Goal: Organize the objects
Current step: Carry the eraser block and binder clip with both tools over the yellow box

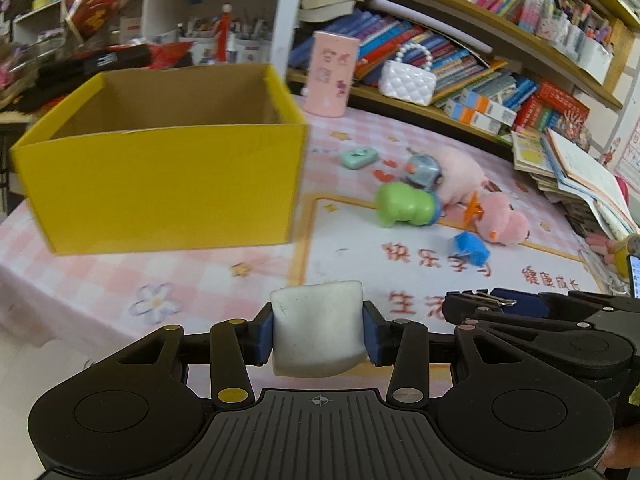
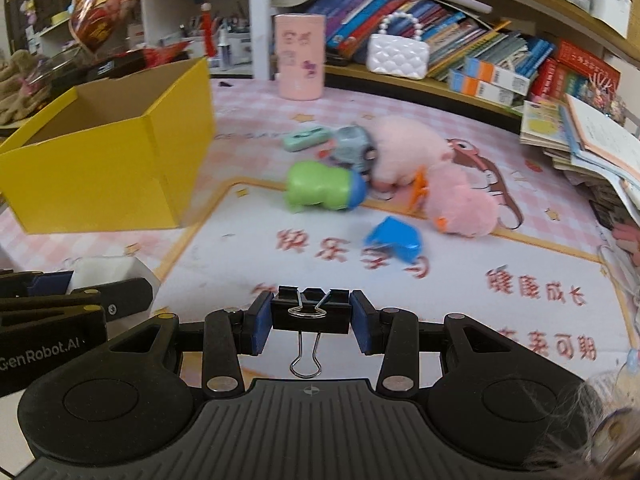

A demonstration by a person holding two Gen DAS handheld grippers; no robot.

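Both fingers (image 1: 266, 334) pinch white block (image 1: 319, 330); right's (image 2: 259, 326) clamp binder clip (image 2: 311, 312).

A box (image 1: 160, 184) sits left on the surface (image 1: 352, 256); toys (image 1: 408, 204) lie right of it, bookshelves (image 1: 460, 68) behind.

**Two wrist fisheyes, low over the desk, both facing the shelves**

Left wrist cam: sits behind its own fingers, close to the mat, looking forward. Yellow box (image 1: 160, 160) near at 10 o'clock, toy pile (image 1: 436, 196) further out at 2 o'clock. Right gripper (image 1: 496, 300) enters at 3 o'clock, so the cams run side by side.

Right wrist cam: same height, same heading. Yellow box (image 2: 108, 156) at 10 o'clock, toy pile (image 2: 380, 176) at 12 o'clock, left gripper (image 2: 52, 284) at 9 o'clock.

Shared: box, toys, pink cup (image 1: 330, 74) (image 2: 299, 56), bookshelf (image 1: 460, 56) (image 2: 460, 56).
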